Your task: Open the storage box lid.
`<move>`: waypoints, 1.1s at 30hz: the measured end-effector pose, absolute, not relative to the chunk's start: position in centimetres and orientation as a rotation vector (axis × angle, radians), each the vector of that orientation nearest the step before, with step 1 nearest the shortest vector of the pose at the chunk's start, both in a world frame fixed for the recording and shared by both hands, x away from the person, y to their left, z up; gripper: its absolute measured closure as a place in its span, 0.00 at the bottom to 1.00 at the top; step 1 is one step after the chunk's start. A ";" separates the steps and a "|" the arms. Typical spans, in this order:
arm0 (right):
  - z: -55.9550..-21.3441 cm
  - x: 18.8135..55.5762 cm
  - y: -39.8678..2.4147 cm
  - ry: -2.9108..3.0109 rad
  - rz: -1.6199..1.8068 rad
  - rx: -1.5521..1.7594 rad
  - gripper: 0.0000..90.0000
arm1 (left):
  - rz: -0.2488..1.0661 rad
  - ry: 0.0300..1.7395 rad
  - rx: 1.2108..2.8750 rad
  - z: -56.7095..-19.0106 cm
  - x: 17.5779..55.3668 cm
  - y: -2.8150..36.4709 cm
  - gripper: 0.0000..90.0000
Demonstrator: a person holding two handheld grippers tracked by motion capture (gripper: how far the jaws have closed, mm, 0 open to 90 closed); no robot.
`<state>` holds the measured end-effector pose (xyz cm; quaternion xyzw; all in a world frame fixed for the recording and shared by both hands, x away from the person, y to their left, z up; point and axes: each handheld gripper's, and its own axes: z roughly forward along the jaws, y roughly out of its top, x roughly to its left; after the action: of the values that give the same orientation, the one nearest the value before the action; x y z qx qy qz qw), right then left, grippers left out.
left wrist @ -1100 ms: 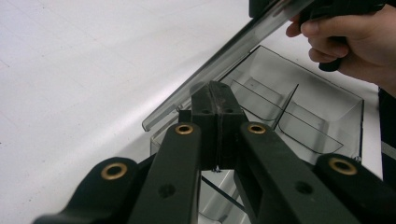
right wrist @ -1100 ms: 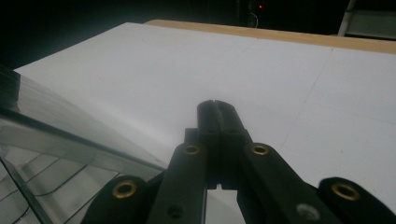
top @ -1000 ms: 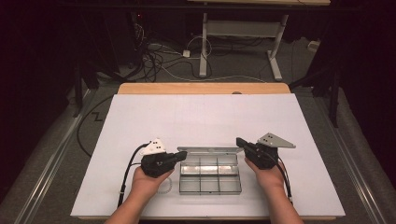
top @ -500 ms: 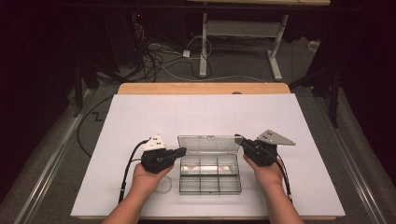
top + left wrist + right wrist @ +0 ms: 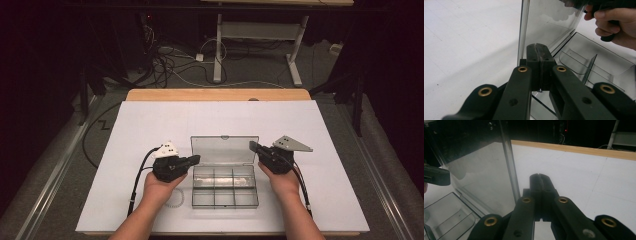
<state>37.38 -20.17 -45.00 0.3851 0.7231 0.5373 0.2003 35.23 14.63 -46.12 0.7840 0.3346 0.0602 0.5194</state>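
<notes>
- Seen from the high view, a white table (image 5: 150,125) runs across the frame, with a person's forearms coming in from the bottom edge.
- Furthest left, the left hand (image 5: 160,186) holds the left gripper (image 5: 196,159), whose black cable trails back toward the person.
- Its jaws are pressed together with nothing between them; the left gripper view shows the two pads meeting flat, their tip just beside the left edge of the raised lid.
- Just below that hand, a small clear round thing lies flat on the table; what it is cannot be told.
- At the centre, near the person's edge of the table, sits a clear plastic compartment box (image 5: 225,192), its tray split into small cells by dividers.
- Its hinged lid (image 5: 225,148) stands up from the far edge of the tray, open.
- To the right of the box, the right hand (image 5: 282,182) holds the right gripper (image 5: 251,146), which carries a grey three-cornered plate on top.
- Its jaws are likewise pressed together and empty, the tip just beside the lid's right edge; whether either tip touches the lid cannot be told.
</notes>
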 end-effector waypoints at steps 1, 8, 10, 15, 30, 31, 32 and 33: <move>-45.0 37.4 -20.1 2.018 1.502 1.079 1.00 | 0.144 0.804 1.880 -46.1 35.3 14.6 0.97; -45.1 37.8 -20.0 2.010 1.496 1.089 1.00 | 0.144 0.806 1.880 -46.1 35.3 14.7 0.97; -45.1 37.8 -20.0 2.009 1.493 1.094 1.00 | 0.149 0.794 1.884 -46.0 35.1 14.9 0.97; -45.2 38.0 -20.0 2.012 1.493 1.098 1.00 | 0.175 0.787 1.873 -45.5 34.5 15.8 0.97; -45.4 38.3 -20.0 2.011 1.485 1.110 1.00 | 0.213 0.919 1.840 -46.2 37.8 16.7 0.98; -45.4 38.3 -20.0 2.011 1.482 1.112 1.00 | 0.209 0.920 1.836 -46.2 38.1 16.5 0.98; -45.5 38.3 -19.9 2.014 1.479 1.112 1.00 | 0.203 0.920 1.833 -46.2 38.4 16.3 0.98; -45.5 38.3 -19.9 2.016 1.474 1.108 1.00 | 0.193 0.919 1.832 -46.3 38.6 16.1 0.98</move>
<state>38.34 -19.91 -45.51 0.3970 0.7225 0.5283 0.2030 38.65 16.12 -46.27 0.7626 0.3825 0.0804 0.5154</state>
